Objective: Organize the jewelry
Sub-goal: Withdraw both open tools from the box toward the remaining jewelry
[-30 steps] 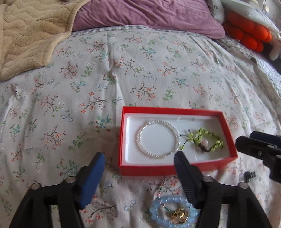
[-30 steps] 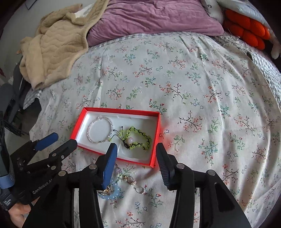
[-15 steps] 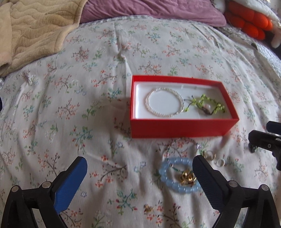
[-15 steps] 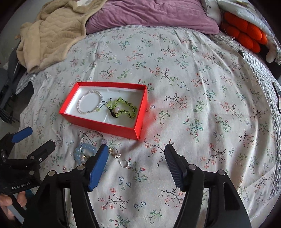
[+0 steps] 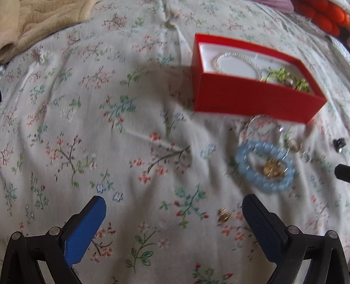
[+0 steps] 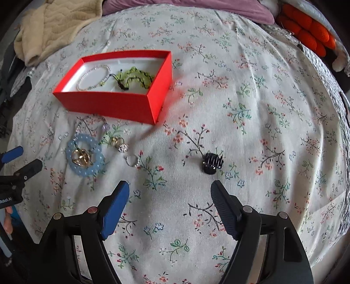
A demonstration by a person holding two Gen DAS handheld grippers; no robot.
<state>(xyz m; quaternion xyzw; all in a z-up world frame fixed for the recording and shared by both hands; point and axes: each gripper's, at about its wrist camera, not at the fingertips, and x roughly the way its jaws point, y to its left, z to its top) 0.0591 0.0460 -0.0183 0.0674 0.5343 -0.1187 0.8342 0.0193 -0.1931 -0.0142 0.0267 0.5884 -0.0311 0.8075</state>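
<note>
A red box [image 5: 251, 98] [image 6: 113, 104] on the floral bedspread holds a white bead bracelet [image 6: 93, 75] and a green beaded bracelet [image 6: 133, 77]. In front of it lie a light blue bead bracelet [image 5: 265, 167] [image 6: 85, 156] with a gold piece [image 6: 80, 156] inside it, a thin clear-bead chain [image 6: 91, 122], small rings [image 6: 132, 161], a small gold item [image 5: 224, 215] and a black hair claw [image 6: 212, 162]. My left gripper [image 5: 174, 207] is open and empty, near the blue bracelet's left. My right gripper [image 6: 169, 190] is open and empty, just before the claw.
A beige blanket [image 6: 50, 28] lies at the far left, a purple pillow [image 6: 196, 6] at the back, and an orange plush [image 6: 310, 32] at the far right. The bed edge falls off at left.
Both grippers have pulled back from the box and opened wider. The loose jewelry in front of the box and the black claw have come into view.
</note>
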